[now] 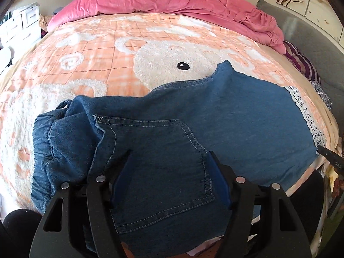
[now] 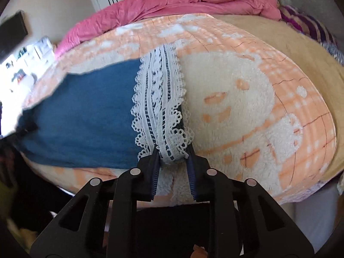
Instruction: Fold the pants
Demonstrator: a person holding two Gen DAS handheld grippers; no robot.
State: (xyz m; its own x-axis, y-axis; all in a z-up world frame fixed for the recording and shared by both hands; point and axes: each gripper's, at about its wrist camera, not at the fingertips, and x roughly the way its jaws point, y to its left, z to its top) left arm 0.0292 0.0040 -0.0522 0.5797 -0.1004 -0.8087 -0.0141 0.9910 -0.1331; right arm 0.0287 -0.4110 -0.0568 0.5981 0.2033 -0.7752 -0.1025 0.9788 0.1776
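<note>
Bed blanket (image 1: 103,64) | left claw (image 1: 169,163) spread over pants (image 1: 247,118) | right claw (image 2: 174,150) pinching lace hem (image 2: 161,99)

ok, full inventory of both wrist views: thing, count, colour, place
pants: 1, blue denim, flat across near edge of bed
back pocket: 1, blue, between left claw's fingers
lace hem: 1, white, on the pant-leg end
blanket: 1, orange and white plush, covering bed
duvet: 1, pink, bunched at far end
striped cloth: 1, purple and white, right bed edge
drawer unit: 1, white, far left
left claw: 1, black, open over pocket
right claw: 1, black, shut on lace hem
</note>
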